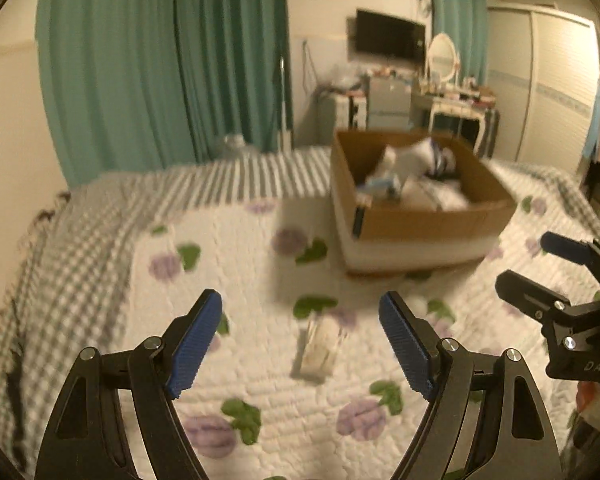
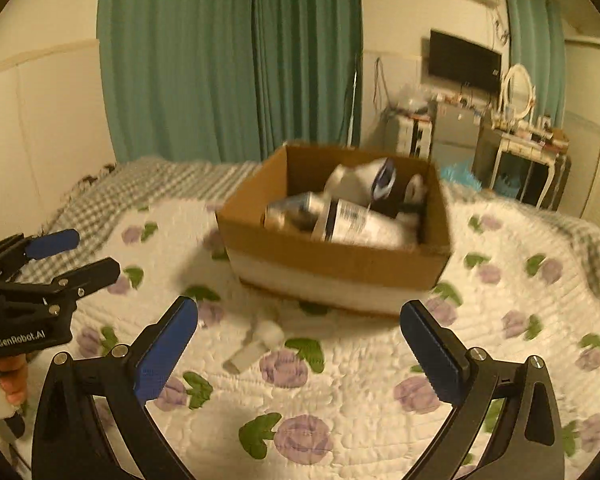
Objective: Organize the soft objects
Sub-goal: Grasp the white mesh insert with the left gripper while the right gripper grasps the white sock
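Note:
A small pale soft packet (image 1: 318, 346) lies on the flowered quilt, between the open fingers of my left gripper (image 1: 300, 344). It also shows in the right wrist view (image 2: 254, 346), lying with a white round end toward the box. My right gripper (image 2: 300, 352) is open and empty, just right of the packet. A cardboard box (image 1: 420, 220) (image 2: 332, 256) stands on the bed beyond, holding several white and blue soft packs. Each gripper appears in the other's view, the right one (image 1: 540, 264), the left one (image 2: 72, 256), both open.
The white quilt with purple flowers (image 2: 340, 420) covers the bed over a grey checked sheet (image 1: 80, 248). Teal curtains (image 1: 160, 60) hang behind. A dresser with a mirror (image 2: 516, 136) and a wall television stand at the far right.

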Demonstrator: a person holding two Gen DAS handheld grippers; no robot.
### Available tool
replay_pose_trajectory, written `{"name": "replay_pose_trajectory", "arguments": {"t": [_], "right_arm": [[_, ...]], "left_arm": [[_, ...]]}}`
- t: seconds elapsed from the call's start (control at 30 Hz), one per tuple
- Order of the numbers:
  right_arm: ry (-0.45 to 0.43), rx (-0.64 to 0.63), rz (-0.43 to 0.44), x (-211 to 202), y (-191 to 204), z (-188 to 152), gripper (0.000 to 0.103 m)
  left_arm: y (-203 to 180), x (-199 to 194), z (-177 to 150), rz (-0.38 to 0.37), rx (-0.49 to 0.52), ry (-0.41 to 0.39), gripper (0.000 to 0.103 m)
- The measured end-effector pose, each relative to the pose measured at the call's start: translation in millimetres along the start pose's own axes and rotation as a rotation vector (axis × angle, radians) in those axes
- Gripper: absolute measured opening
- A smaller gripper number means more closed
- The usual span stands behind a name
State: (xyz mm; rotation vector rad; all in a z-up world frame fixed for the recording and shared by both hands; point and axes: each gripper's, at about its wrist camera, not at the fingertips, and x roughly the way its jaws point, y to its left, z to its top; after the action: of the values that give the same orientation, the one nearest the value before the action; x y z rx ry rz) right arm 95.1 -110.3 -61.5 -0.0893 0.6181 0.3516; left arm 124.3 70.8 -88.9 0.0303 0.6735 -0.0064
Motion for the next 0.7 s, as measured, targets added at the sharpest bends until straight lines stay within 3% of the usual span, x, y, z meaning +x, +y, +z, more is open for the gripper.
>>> {"name": "replay_pose_trajectory", "arguments": {"t": [0.13, 0.23, 0.4, 0.57, 0.63, 0.67, 0.7], "right_arm": [[0.083, -0.011, 0.025, 40, 0, -16, 0.102], [0.130, 0.001, 0.039, 64, 0, -23, 0.096], [0.205, 0.015, 0.069, 101, 5, -36, 0.074], [0.239, 0.022, 0.103, 120, 9, -37, 0.063], [0.246, 0.025, 0.118, 124, 9, -35, 0.054], [0.254, 0.021, 0.130, 127, 10, -34, 0.047], [0.261, 0.017, 0.142, 129, 12, -34, 0.038]], "left_arm": [[-4, 37, -21, 0.001, 0.024, 0.080, 0.081], [-7, 58, -33, 0.005, 0.040, 0.107, 0.080], [-8, 79, -47, -0.007, 0.063, 0.139, 0.079], [-10, 85, -55, -0.029, 0.085, 0.138, 0.078], [-9, 85, -56, -0.035, 0.085, 0.129, 0.071], [-9, 85, -56, -0.039, 0.085, 0.129, 0.059], [-9, 87, -56, -0.041, 0.086, 0.136, 0.054]]}}
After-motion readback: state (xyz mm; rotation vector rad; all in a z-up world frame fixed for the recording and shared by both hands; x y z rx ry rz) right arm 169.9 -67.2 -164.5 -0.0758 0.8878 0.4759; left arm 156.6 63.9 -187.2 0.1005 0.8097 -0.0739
